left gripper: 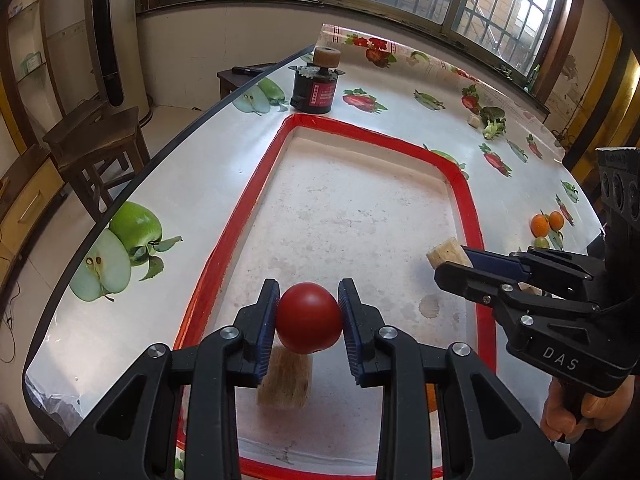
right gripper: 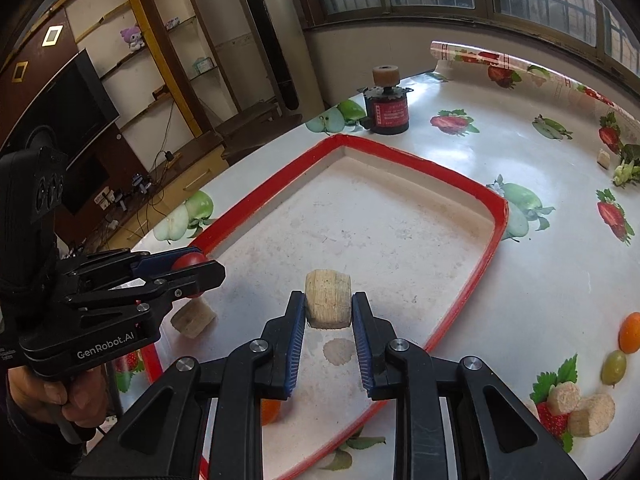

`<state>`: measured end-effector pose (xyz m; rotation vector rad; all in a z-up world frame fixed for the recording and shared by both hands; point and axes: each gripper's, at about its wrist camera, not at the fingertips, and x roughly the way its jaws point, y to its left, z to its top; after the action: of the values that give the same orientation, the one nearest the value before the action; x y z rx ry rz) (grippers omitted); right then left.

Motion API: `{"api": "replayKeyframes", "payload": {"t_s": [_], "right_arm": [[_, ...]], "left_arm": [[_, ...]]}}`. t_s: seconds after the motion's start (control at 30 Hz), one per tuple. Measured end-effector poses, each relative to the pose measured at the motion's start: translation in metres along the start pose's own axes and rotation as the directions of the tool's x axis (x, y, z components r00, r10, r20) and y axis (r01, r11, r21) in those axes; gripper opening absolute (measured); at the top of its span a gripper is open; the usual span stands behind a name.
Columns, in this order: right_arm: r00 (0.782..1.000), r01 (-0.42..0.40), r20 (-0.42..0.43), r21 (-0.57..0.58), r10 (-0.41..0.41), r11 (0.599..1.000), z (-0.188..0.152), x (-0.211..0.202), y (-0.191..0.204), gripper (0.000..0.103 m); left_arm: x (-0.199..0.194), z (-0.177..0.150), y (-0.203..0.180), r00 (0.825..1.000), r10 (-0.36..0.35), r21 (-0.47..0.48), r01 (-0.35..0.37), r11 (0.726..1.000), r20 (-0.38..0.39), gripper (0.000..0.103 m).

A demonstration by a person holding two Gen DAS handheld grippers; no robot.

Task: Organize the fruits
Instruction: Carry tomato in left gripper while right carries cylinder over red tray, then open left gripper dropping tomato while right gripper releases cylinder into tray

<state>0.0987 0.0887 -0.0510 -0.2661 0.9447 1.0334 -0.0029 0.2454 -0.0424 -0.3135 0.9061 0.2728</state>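
My left gripper [left gripper: 308, 312] is shut on a red tomato [left gripper: 309, 317] and holds it over the near end of the red-rimmed white tray [left gripper: 468, 196], above a beige block [left gripper: 285, 381] lying in the tray. The tomato also shows in the right wrist view [right gripper: 191, 261]. My right gripper [right gripper: 329, 309] is shut on a beige cylinder piece [right gripper: 328, 299] above the tray [right gripper: 496, 232]; it shows in the left wrist view [left gripper: 447, 254] too. An orange fruit [right gripper: 270, 409] lies in the tray under my right gripper.
A black motor with a wooden roller [left gripper: 318, 84] stands beyond the tray. On the fruit-print tablecloth to the right lie an orange [right gripper: 631, 332], a green grape [right gripper: 614, 367], two beige pieces [right gripper: 580, 407] and broccoli [left gripper: 493, 122]. The table's left edge [left gripper: 120, 200] drops to stools.
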Motion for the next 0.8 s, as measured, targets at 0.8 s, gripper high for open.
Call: {"api": "replayKeyframes", "payload": {"t_s": [0.8], "right_arm": [[0.999,0.032,-0.038,-0.012,-0.032,0.999,-0.002,0.017,-0.006,0.029]], "left_arm": [[0.021,-0.003,0.010,0.996,0.052,-0.048,-0.055,0.997,-0.069,0.055]]}}
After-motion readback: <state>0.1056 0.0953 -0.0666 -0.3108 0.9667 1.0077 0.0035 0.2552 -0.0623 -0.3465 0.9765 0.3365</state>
